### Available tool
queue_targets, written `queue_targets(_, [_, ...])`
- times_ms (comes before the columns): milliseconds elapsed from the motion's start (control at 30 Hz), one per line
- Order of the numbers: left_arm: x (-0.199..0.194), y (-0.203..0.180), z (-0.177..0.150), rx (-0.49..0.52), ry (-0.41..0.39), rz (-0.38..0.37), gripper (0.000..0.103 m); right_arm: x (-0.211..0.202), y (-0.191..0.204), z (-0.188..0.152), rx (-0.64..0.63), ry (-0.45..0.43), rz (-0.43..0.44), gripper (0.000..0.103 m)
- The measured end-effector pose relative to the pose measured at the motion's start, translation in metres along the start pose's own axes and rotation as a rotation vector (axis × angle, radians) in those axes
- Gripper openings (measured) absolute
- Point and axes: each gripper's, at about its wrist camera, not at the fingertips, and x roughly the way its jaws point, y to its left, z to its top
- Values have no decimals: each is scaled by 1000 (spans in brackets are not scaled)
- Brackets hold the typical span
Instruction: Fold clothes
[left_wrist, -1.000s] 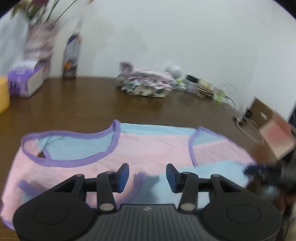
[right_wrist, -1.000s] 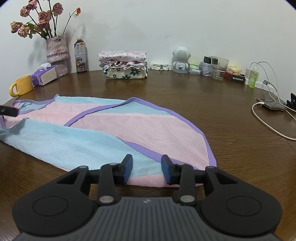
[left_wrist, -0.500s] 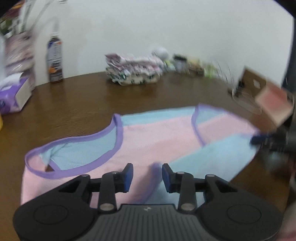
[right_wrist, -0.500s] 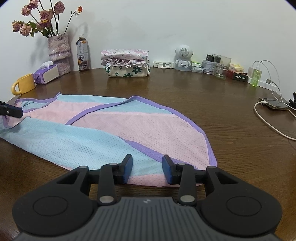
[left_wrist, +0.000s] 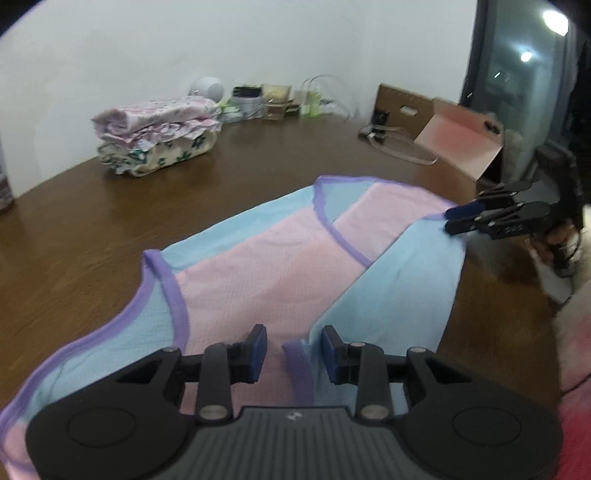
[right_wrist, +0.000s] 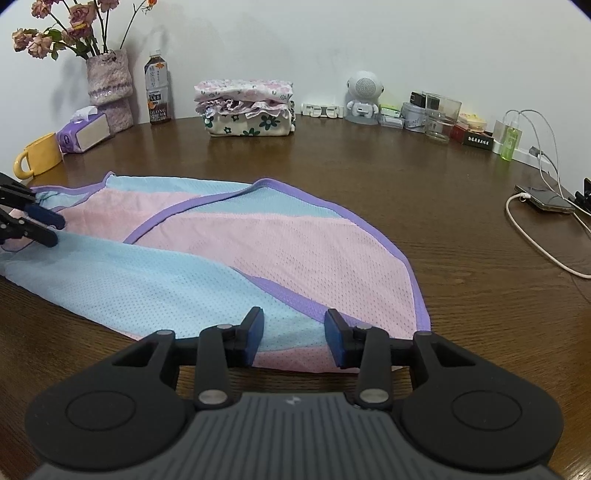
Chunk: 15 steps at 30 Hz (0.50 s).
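A mesh garment (right_wrist: 280, 251) in pink and light blue with purple trim lies flat on the brown table (right_wrist: 424, 192), its light-blue front layer folded across it. My right gripper (right_wrist: 293, 339) is open low over the near hem, cloth showing between its fingers. My left gripper (left_wrist: 293, 350) is also open, with a purple-trimmed edge (left_wrist: 295, 365) of the garment (left_wrist: 280, 266) lying in its gap. In the left wrist view the right gripper (left_wrist: 463, 218) sits at the cloth's far right corner. From the right wrist camera the left gripper (right_wrist: 46, 227) shows at the cloth's left end.
A stack of folded floral clothes (right_wrist: 245, 107) stands at the back. Beside it are a vase of roses (right_wrist: 109, 88), a bottle (right_wrist: 158, 92), a tissue pack (right_wrist: 83, 129) and a yellow mug (right_wrist: 37, 155). A speaker (right_wrist: 364, 96), jars, a phone (right_wrist: 546, 199) and cables crowd the right. An open cardboard box (left_wrist: 461, 136) sits off the table's right end.
The left wrist view has swung to the right across the garment and come nearer to its purple-trimmed edge. The right gripper has crept slightly forward. The garment lies the same.
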Motion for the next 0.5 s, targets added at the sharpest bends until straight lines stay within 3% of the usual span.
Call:
queue_targets(33, [1,2,0,-14,-3,-15,4,0,0,1,0,3,-2,38])
queue_targets(100, [-1,-3,0,-10,-8,-14,5,1,1,2,0,10,-5,38])
queue_targets(233, [-14,-18,9,-30,14,85,5,1,1,3,-4,16,-10,38])
queue_targets(367, [-22,-28,21,-62,71,199,9,1,1,3,-6,17,-10,38])
queue_targets(500, [-26,-23,27,-121,114,369,17,0,0,1,-7,4,-7,39])
